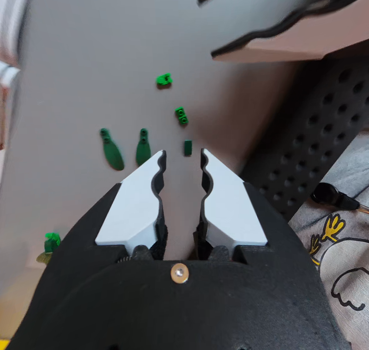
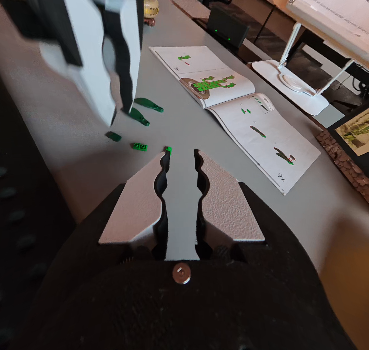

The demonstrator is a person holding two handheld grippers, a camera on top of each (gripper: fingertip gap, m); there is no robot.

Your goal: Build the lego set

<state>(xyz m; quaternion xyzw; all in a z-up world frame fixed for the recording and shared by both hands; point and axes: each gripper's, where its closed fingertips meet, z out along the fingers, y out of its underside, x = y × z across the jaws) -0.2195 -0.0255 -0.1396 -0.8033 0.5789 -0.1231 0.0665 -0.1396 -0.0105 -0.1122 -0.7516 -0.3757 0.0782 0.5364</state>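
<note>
On the grey table lie two dark green leaf pieces (image 1: 111, 150) (image 1: 142, 146), a small dark green tile (image 1: 187, 147), a bright green two-stud plate (image 1: 182, 115) and a bright green clip piece (image 1: 164, 79). My left gripper (image 1: 183, 150) is open and empty, hovering just short of the dark tile. It also shows in the right wrist view (image 2: 119, 118) above the leaves (image 2: 148, 103) (image 2: 139, 117). My right gripper (image 2: 182, 151) is open and empty, its left fingertip beside the clip piece (image 2: 169, 149). The plate (image 2: 140, 146) and tile (image 2: 113, 136) lie to its left.
An open instruction booklet (image 2: 229, 108) lies on the table to the right. Behind it are a white stand base (image 2: 287, 84) and a black box with green lights (image 2: 227, 26). A partly built green model (image 1: 51, 244) stands at the left. Black perforated foam (image 1: 311, 140) borders the table. The grippers' ends are close to 9 cm from one another. The bright green two-stud plate (image 1: 182, 115) is about 4 cm from my left fingertips. It turns up in the right wrist view (image 2: 141, 145) as well. From the right gripper's tips to the bright green clip piece (image 1: 164, 79) is close to 6 cm.
</note>
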